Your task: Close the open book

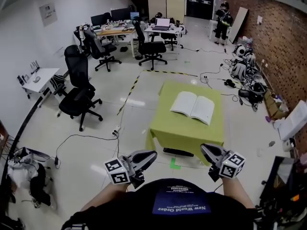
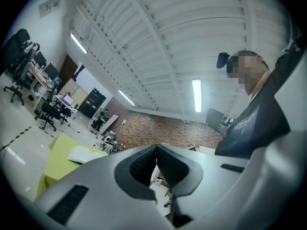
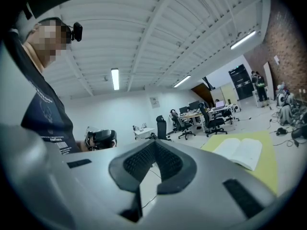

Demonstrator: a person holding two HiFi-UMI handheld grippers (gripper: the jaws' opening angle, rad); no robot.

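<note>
We are at the approach step, and nothing has touched the open book (image 1: 193,107) yet. It lies flat with both page blocks spread, roughly in the middle of the green-covered worktop (image 1: 184,131) beneath it, spine running away from us.

Both tools are on our side of the book and well apart from it, held over bare floor short of the worktop's near edge. The left gripper (image 1: 152,153) is nearer the book's left page side and the right gripper (image 1: 204,147) nearer its right. From the left gripper's own view, its fingers (image 2: 141,166) meet at the tips with nothing between them. The right gripper's fingers (image 3: 137,162) are likewise pressed together and empty. In each gripper view the book sits off to the side, so neither tool is aimed at it.

As we judge it, the next move calls for carrying both tools forward to the book. One tip then has to slip under the outer edge of one page block and swing that half over the spine onto the other. The second tool should steady the other half so the book does not slide on the cloth. Closed fingers may serve well enough as a lifting wedge.
</note>
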